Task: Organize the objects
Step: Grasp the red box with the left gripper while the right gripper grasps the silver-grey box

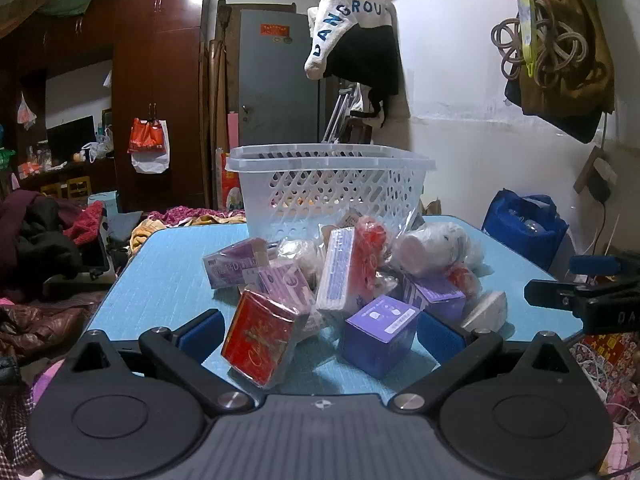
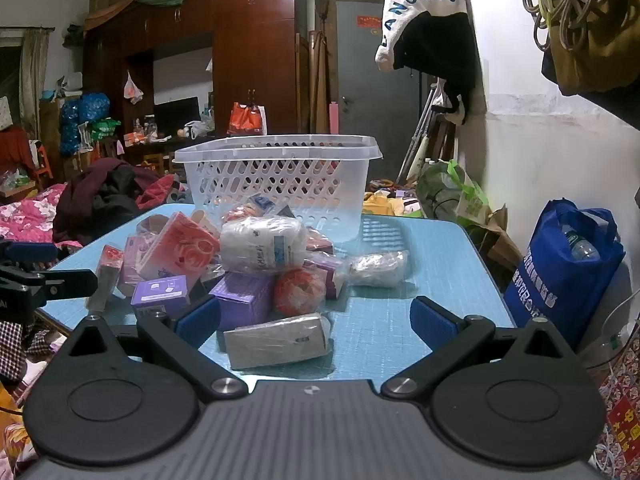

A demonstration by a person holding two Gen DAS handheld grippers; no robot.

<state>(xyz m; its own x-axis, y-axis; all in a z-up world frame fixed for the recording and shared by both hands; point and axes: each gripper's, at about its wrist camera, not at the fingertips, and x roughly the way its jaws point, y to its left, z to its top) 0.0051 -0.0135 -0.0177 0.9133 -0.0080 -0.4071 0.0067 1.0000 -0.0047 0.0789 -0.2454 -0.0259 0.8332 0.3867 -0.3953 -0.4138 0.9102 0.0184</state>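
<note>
Clear film wraps nearly every item in the pile on the blue surface [image 1: 168,264], so most will be slick under the pads. The red box [image 1: 260,340], tilted on an edge, and the purple box [image 1: 378,334] look light and stiff; both are best taken across their flat sides. The grey-white packet [image 2: 276,340] lies flat and looks softer, so I would pinch its long edges gently. The white basket [image 2: 280,184] stands behind the pile, touching its far items; whether anything lies inside is hard to tell through the lattice.

The left tool [image 1: 320,330] is held low and level, its jaws spread wide to either side of the two boxes, holding nothing. The right tool [image 2: 316,322] is likewise spread and empty, the packet lying between its fingers.
</note>
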